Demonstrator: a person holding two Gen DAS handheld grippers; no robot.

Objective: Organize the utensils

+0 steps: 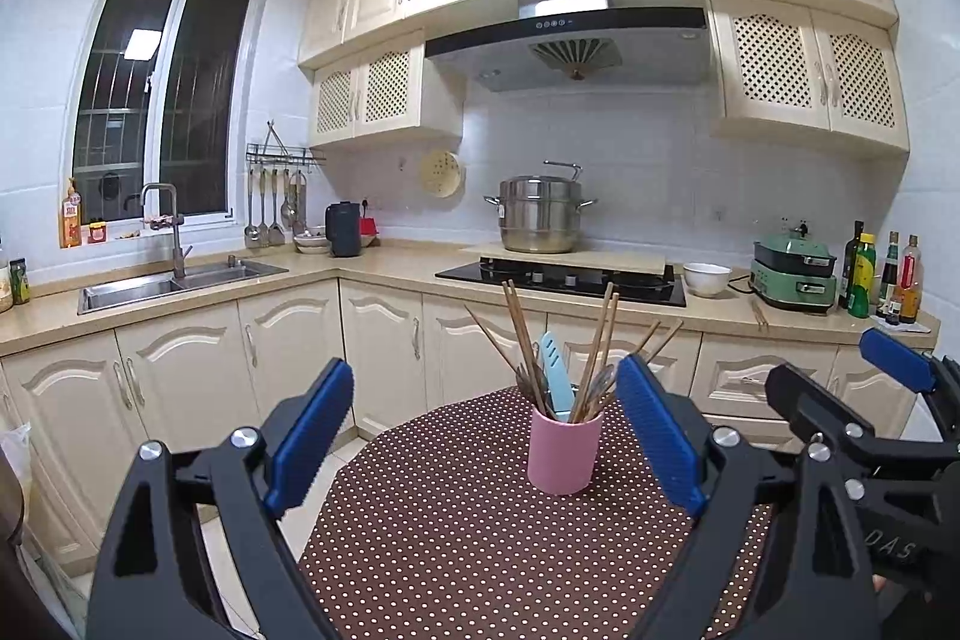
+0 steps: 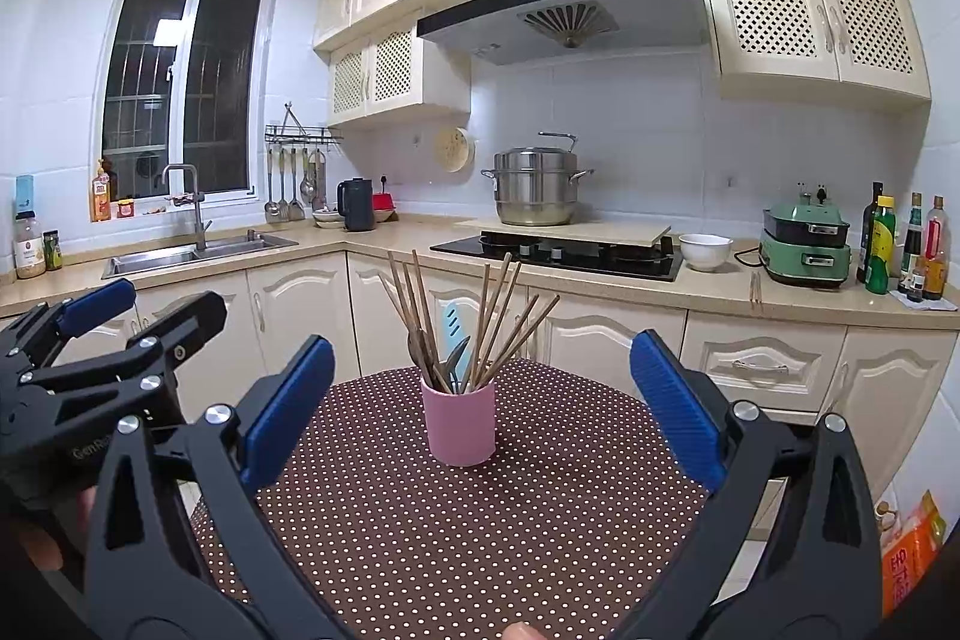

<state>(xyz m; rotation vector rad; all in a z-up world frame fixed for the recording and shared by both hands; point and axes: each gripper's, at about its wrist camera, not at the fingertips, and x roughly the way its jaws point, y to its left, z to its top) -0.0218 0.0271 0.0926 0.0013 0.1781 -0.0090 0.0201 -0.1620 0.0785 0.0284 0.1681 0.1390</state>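
A: Status? Pink cup (image 1: 564,451) w/ chopsticks (image 1: 523,340) stands mid-table (image 1: 456,550), upright.

B: Left gripper (image 1: 486,436) and right gripper (image 2: 483,412) both spread wide, empty, short of the cup. Risk: top-heavy load; a finger clipping splayed sticks could tip it.

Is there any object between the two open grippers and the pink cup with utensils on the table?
Nothing visible. Only bare dotted tablecloth lies between the left gripper, the right gripper and the pink cup.
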